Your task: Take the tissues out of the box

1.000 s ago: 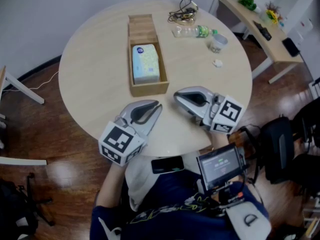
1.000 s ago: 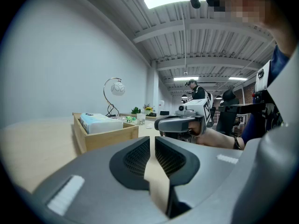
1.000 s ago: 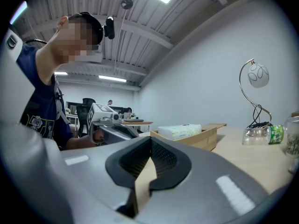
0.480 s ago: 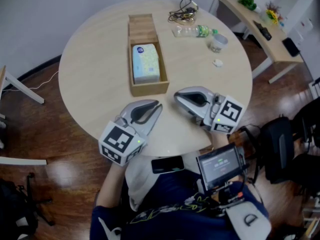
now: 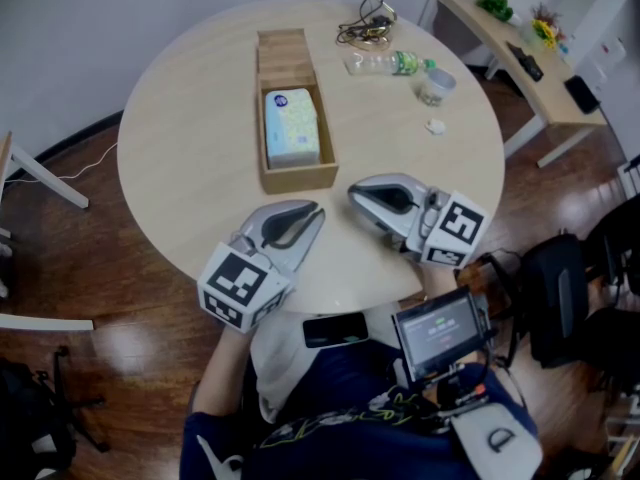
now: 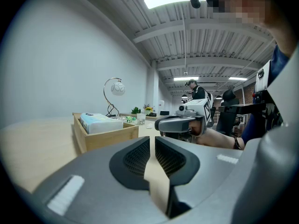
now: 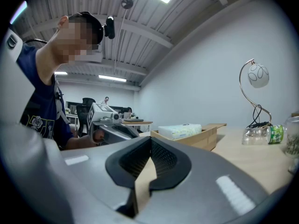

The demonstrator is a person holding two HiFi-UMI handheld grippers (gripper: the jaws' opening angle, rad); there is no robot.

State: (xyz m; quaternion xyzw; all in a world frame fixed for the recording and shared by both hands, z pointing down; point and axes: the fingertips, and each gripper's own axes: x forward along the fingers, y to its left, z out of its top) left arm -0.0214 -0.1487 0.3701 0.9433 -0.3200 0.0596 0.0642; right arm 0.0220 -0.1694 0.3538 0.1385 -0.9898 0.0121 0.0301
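A long wooden box (image 5: 292, 114) lies on the round table (image 5: 190, 148). In its near half sits a pack of tissues (image 5: 290, 126), pale with a blue and yellow print. The same pack (image 6: 97, 122) shows in the left gripper view and again (image 7: 180, 131) in the right gripper view. My left gripper (image 5: 318, 209) rests near the table's front edge, just in front of the box, shut and empty. The right gripper (image 5: 352, 192) lies to its right, also shut with nothing in it. Both point roughly toward the box.
A plastic bottle (image 5: 388, 63), a small cup (image 5: 436, 86), a tangle of cable (image 5: 364, 26) and a white scrap (image 5: 435, 125) lie at the table's far right. A desk (image 5: 500, 38) stands beyond it. A phone (image 5: 334, 328) and a screen (image 5: 438, 330) sit at my body.
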